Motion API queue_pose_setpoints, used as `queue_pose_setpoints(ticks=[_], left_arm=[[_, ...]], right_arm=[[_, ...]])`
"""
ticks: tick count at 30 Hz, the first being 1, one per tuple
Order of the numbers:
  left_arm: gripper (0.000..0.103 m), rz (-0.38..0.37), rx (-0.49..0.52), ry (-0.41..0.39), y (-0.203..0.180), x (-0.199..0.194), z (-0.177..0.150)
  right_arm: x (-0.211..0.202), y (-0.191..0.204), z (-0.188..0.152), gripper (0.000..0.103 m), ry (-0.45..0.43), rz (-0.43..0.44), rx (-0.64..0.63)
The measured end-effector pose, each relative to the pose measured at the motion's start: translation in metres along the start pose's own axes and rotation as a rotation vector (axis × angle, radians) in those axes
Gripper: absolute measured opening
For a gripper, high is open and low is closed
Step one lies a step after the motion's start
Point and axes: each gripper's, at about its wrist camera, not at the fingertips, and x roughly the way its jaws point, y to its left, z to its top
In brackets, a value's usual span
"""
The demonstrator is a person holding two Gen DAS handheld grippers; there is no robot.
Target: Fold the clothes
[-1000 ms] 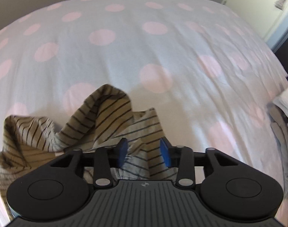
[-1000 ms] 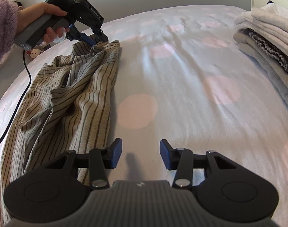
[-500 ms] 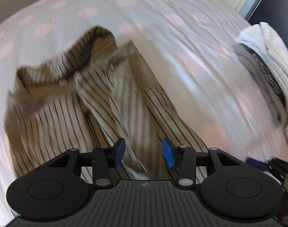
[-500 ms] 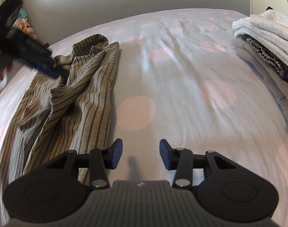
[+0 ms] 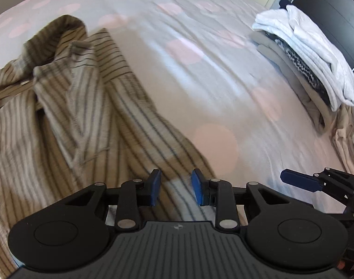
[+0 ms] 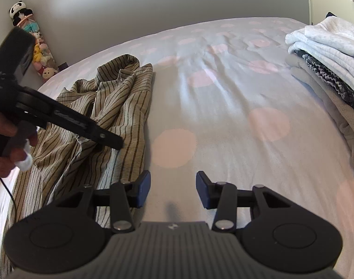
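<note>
A tan shirt with dark stripes (image 5: 79, 107) lies crumpled on the polka-dot bed; it also shows in the right wrist view (image 6: 111, 111) at left. My left gripper (image 5: 175, 187) is open and empty, hovering just above the shirt's near right part. In the right wrist view the left gripper (image 6: 111, 140) is over the shirt's middle. My right gripper (image 6: 173, 190) is open and empty above bare sheet, just right of the shirt's edge. One blue right fingertip (image 5: 297, 181) shows in the left wrist view at lower right.
A stack of folded white, grey and dark clothes (image 5: 311, 58) sits at the bed's right side, also in the right wrist view (image 6: 330, 67). The grey sheet with pink dots (image 6: 223, 121) spreads between. Stuffed toys (image 6: 37, 48) stand by the wall at left.
My left gripper has let go of the shirt's collar end, swung back toward me along the shirt and now hovers open near its lower part. The right gripper has barely moved.
</note>
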Motion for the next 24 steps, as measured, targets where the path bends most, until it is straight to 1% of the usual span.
queue_pose_setpoints(ticks=[2, 5, 8, 10, 11, 12, 13, 16, 17, 19, 20, 21, 22, 23, 24], left_arm=[[0.027, 0.022, 0.010, -0.029, -0.003, -0.006, 0.000], [0.027, 0.089, 0.000, -0.069, -0.001, -0.020, -0.004], [0.027, 0.171, -0.069, -0.087, 0.012, -0.031, -0.013], [0.036, 0.226, -0.123, -0.095, 0.023, -0.036, -0.018], [0.047, 0.251, -0.155, -0.098, 0.028, -0.037, -0.022], [0.049, 0.250, -0.185, -0.098, 0.034, -0.036, -0.025], [0.049, 0.239, -0.216, -0.096, 0.040, -0.036, -0.027], [0.049, 0.140, -0.306, -0.095, 0.049, -0.032, -0.032], [0.048, 0.113, -0.332, -0.100, 0.050, -0.030, -0.033], [0.030, 0.125, -0.311, -0.101, 0.047, -0.028, -0.032], [0.013, 0.135, -0.295, -0.100, 0.044, -0.027, -0.031], [0.006, 0.155, -0.260, -0.105, 0.040, -0.027, -0.030], [0.004, 0.179, -0.218, -0.111, 0.035, -0.028, -0.028], [0.004, 0.176, -0.182, -0.121, 0.030, -0.030, -0.027], [0.003, 0.155, -0.156, -0.127, 0.026, -0.031, -0.026]], right_arm=[[0.001, -0.004, 0.000, 0.047, 0.002, -0.003, 0.009], [0.003, -0.011, 0.001, 0.047, 0.000, -0.011, 0.030], [0.003, -0.010, 0.002, 0.047, -0.001, -0.003, 0.032], [0.001, -0.008, 0.001, 0.047, -0.002, 0.005, 0.025], [0.001, -0.007, 0.001, 0.047, -0.003, 0.008, 0.022], [0.000, -0.006, 0.001, 0.047, -0.005, 0.010, 0.020], [-0.001, -0.005, 0.001, 0.047, -0.007, 0.011, 0.018], [-0.003, -0.004, 0.002, 0.047, -0.015, 0.010, 0.017], [-0.003, -0.004, 0.002, 0.047, -0.015, 0.008, 0.018], [-0.002, -0.004, 0.002, 0.047, -0.014, 0.007, 0.019], [-0.001, -0.005, 0.002, 0.047, -0.013, 0.006, 0.019], [-0.001, -0.005, 0.003, 0.047, -0.012, 0.006, 0.022], [0.000, -0.005, 0.003, 0.047, -0.012, 0.007, 0.023], [0.000, -0.006, 0.003, 0.047, -0.012, 0.009, 0.025], [0.000, -0.006, 0.004, 0.047, -0.013, 0.010, 0.027]])
